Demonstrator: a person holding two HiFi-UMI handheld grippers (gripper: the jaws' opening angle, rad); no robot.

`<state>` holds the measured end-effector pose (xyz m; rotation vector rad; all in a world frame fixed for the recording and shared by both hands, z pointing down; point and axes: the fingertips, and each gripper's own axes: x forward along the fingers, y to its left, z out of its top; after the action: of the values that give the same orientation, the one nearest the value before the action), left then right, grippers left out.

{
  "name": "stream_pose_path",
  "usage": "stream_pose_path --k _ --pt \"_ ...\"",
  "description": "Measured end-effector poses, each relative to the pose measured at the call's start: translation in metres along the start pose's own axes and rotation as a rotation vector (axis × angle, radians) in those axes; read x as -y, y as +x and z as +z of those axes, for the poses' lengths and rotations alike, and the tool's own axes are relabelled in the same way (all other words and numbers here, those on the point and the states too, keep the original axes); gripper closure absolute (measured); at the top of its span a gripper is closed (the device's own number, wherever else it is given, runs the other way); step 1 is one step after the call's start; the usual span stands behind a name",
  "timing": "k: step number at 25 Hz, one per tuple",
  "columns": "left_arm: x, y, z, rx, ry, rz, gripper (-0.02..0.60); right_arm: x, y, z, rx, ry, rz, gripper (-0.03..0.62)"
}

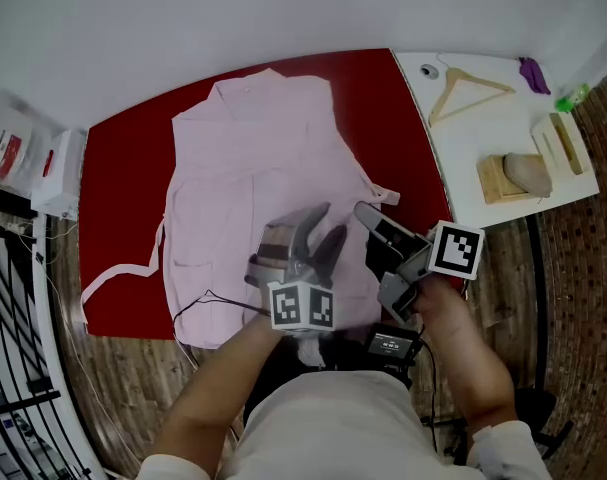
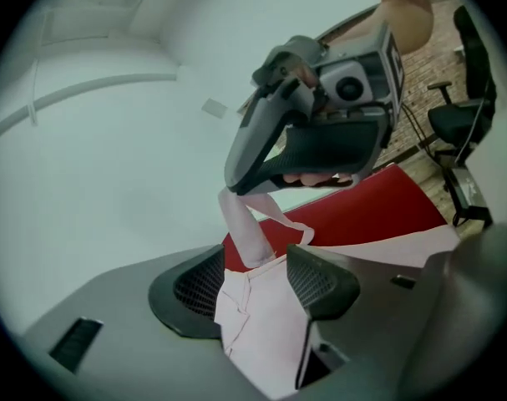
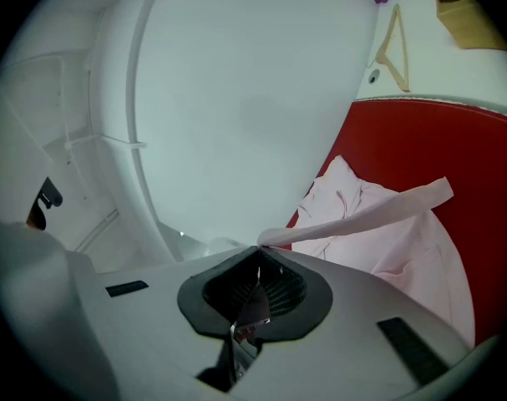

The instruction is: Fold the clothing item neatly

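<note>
Pink garment (image 1: 253, 158) spread on the red tabletop (image 1: 123, 178), its near edge under both claws. The right claw (image 3: 258, 251) was clamped shut on a narrow strap (image 3: 362, 211), held above the cloth. The left claw (image 2: 253, 276) stood well apart, with near-edge fabric lying loose between its jaws, unpinched. The strap would best be laid untwisted across the body, once the left claw had backed clear without dragging the cloth.

A plain workroom: red-covered table (image 1: 123, 168), office chair (image 2: 458, 119), wire rack (image 1: 8, 368).
</note>
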<state>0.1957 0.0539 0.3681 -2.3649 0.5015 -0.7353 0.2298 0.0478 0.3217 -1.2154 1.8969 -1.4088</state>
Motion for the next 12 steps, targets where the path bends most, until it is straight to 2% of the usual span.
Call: stream_pose_path --k 10,12 --pt "-0.021 -0.007 -0.013 -0.030 -0.064 0.121 0.374 -0.012 0.029 -0.024 -0.003 0.081 -0.010 0.576" --pt "-0.025 -0.012 -0.014 -0.017 -0.081 0.127 0.440 -0.008 0.030 -0.028 -0.009 0.095 -0.025 0.576"
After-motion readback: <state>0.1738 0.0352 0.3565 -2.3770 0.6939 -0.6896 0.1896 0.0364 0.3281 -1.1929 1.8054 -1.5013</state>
